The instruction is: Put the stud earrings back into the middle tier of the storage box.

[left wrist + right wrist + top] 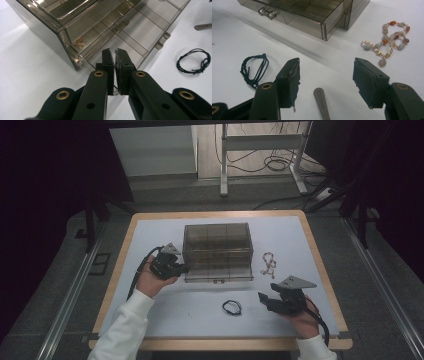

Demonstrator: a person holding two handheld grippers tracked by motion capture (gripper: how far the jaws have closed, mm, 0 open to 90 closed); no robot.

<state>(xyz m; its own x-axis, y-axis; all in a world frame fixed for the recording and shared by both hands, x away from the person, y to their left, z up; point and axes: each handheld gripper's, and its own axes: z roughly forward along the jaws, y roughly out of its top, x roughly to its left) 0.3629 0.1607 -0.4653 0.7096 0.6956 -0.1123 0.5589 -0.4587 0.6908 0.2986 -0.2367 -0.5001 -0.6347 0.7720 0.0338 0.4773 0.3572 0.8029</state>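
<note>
Black tongs (114,56), brass rivets, trailing cables, white sleeves (125,322)

- A smoky, see-through plastic drawer box (217,251) stood mid-table, its bottom drawer (125,37) pulled slightly out, a small gold chain (79,43) lying in one compartment
- The drawer's two small clear knobs (267,13) faced the person

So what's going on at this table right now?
A person works with tongs in each hand. The left tongs are shut at the corner of the smoked plastic drawer box; whether they pinch it is unclear. The right tongs hang open above the table, between the black cord bracelet and beaded bracelet.
</note>
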